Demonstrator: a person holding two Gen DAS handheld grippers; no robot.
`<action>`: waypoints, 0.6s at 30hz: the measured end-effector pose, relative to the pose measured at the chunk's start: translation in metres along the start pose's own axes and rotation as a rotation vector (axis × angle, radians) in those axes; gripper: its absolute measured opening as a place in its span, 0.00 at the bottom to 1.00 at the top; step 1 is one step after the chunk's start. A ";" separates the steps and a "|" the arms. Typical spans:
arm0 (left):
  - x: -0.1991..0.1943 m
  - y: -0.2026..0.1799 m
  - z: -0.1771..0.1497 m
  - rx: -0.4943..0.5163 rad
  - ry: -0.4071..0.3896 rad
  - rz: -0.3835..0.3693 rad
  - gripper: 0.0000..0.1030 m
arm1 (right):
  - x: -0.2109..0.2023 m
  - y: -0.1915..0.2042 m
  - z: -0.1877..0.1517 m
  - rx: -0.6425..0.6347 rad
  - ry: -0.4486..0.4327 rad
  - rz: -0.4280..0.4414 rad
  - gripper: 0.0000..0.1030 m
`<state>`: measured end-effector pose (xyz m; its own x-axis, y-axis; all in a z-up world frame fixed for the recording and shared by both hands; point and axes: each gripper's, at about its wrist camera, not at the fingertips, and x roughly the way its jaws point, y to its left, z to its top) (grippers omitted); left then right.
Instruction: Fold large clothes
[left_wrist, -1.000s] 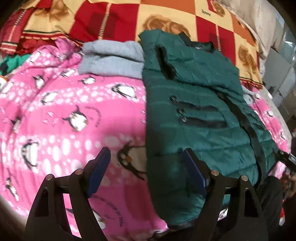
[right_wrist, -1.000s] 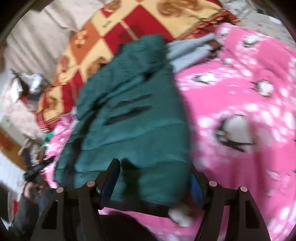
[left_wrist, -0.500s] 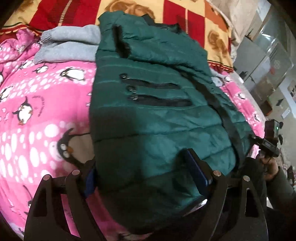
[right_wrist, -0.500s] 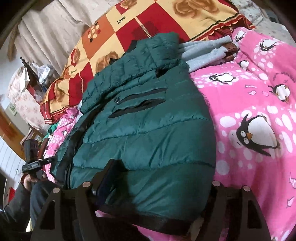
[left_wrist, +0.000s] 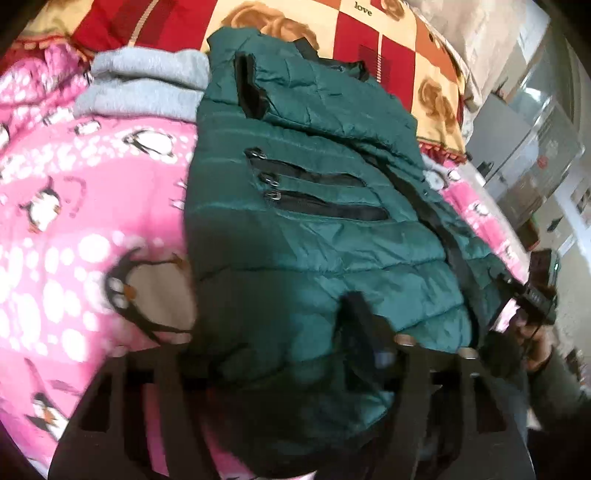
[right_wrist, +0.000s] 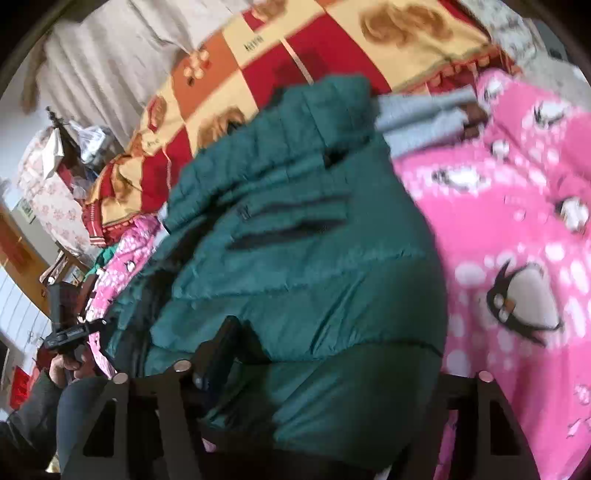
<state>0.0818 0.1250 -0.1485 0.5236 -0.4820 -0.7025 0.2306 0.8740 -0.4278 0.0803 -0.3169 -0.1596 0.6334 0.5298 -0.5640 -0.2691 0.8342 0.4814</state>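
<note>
A dark green puffer jacket (left_wrist: 295, 240) with black zip pockets lies on a pink penguin blanket (left_wrist: 74, 221), its hem nearest me. My left gripper (left_wrist: 269, 325) straddles the hem's left corner. Its jaws are closing, and the padded cloth bunches between them. The right finger (left_wrist: 364, 325) digs into the fabric, while the left one is hidden under it. In the right wrist view the jacket (right_wrist: 295, 240) bulges between the fingers of my right gripper (right_wrist: 332, 343), whose jaws are also closing. Its left finger (right_wrist: 221, 350) dents the cloth and the other is covered.
Folded grey clothing (left_wrist: 144, 85) lies beyond the jacket's collar. A red and yellow checked blanket (left_wrist: 332, 29) covers the far side of the bed. Grey cabinets (left_wrist: 535, 147) stand to the right. A hand holds the other gripper (right_wrist: 70, 332) at the bed's left edge.
My left gripper slid from the pink blanket onto the jacket's hem, and both pairs of fingers have drawn in on the padded cloth, which now bulges between them.
</note>
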 end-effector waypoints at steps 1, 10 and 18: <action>0.002 -0.003 -0.001 -0.001 -0.009 -0.003 0.78 | -0.003 0.002 0.000 -0.013 -0.022 0.009 0.64; 0.001 -0.017 -0.008 0.007 -0.063 0.086 0.81 | 0.000 0.004 -0.003 -0.061 -0.030 -0.065 0.53; -0.007 0.003 -0.005 -0.140 -0.121 0.096 0.34 | 0.000 0.010 0.008 -0.087 -0.025 -0.121 0.51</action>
<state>0.0744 0.1308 -0.1481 0.6340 -0.3785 -0.6744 0.0626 0.8943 -0.4430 0.0832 -0.3099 -0.1496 0.6828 0.4217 -0.5966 -0.2510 0.9023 0.3505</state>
